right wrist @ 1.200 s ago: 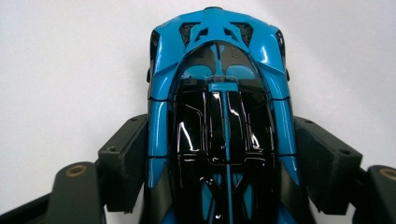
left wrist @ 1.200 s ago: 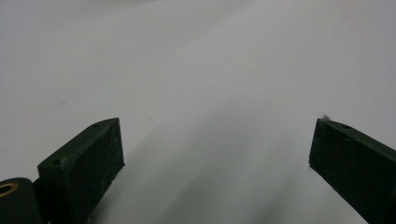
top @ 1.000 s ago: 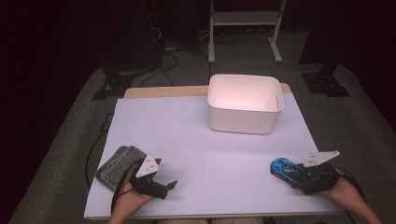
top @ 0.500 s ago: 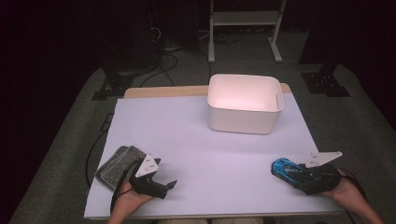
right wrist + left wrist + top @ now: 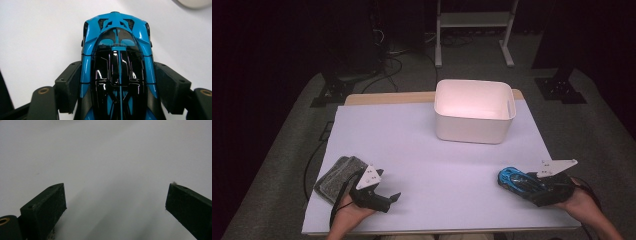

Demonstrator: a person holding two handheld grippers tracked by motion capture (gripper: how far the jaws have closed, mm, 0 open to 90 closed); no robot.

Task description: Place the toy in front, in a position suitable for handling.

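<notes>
white table (image 5: 427, 165) – dark room | left gripper (image 5: 393, 198) agape | right gripper (image 5: 512, 181) closing, clamps blue toy car (image 5: 513, 177)

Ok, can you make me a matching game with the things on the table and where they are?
Things:
1. toy car
2. bin
3. grey cloth
4. left gripper

Places or states:
a. at the far side of the table, right of the middle
b. jaws wide apart over bare table
c. between the jaws of the right gripper
d. at the near left corner, beside the left hand

Pairs: 1-c, 2-a, 3-d, 4-b
</notes>
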